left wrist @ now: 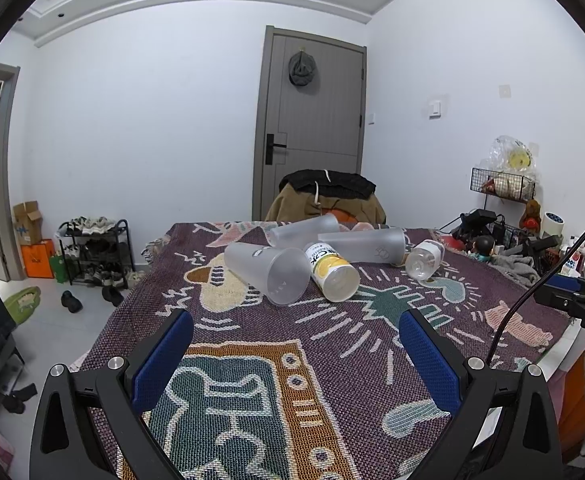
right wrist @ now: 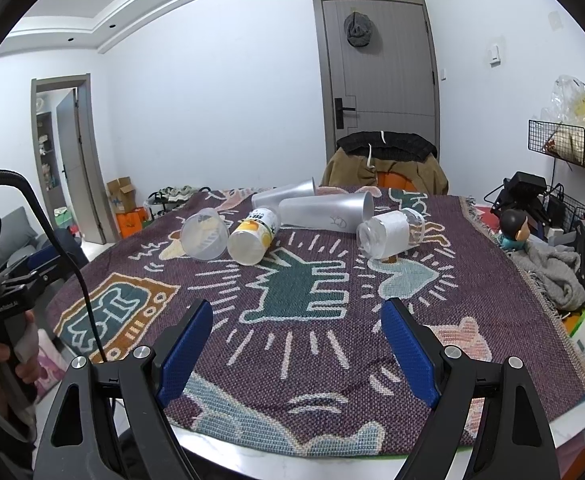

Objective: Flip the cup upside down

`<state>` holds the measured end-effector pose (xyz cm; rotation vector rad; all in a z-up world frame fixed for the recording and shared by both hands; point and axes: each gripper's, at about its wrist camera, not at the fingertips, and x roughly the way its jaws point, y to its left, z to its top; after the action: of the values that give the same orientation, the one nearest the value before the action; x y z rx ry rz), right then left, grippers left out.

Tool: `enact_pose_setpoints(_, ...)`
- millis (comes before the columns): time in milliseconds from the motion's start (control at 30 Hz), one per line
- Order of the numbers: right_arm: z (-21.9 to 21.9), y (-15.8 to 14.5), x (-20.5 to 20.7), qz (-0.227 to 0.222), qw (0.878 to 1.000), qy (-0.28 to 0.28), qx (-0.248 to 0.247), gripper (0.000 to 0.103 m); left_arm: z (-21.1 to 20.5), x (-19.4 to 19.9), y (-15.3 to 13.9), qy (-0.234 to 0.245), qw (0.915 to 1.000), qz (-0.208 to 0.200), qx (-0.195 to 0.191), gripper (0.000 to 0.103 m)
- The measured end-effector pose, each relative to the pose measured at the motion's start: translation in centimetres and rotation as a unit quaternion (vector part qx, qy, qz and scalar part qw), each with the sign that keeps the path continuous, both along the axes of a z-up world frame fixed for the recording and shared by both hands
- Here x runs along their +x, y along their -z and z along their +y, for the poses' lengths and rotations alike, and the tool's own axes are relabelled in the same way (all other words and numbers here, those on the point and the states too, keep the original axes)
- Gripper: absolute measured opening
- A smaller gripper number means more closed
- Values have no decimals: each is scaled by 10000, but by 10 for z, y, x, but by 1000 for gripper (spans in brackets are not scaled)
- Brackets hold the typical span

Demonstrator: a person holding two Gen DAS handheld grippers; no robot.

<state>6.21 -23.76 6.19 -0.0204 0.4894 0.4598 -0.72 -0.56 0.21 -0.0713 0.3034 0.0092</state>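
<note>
Left wrist view: nearest frosted cup (left wrist: 266, 274) lies on its side on the patterned blanket (left wrist: 252, 380), mouth toward the left gripper (left wrist: 296, 336), ahead and slightly left; both grippers spread wide, right gripper (right wrist: 298, 326) empty.

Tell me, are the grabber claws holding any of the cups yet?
No. The left gripper and the right gripper are both open and empty. The frosted plastic cups lie on their sides farther away on the woven patterned cloth.
</note>
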Motion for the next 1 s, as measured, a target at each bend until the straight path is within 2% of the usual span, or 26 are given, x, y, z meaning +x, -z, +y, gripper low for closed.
enact_pose_setpoints(700, 0, 1, 4, 62, 10000, 9, -15, 86, 2, 2, 3, -22, 10000, 48, -84, 103)
enact_pose_setpoints(1000, 3, -18, 23, 94, 9997, 199, -91, 86, 9, 11, -2, -87, 9998, 82, -178, 103)
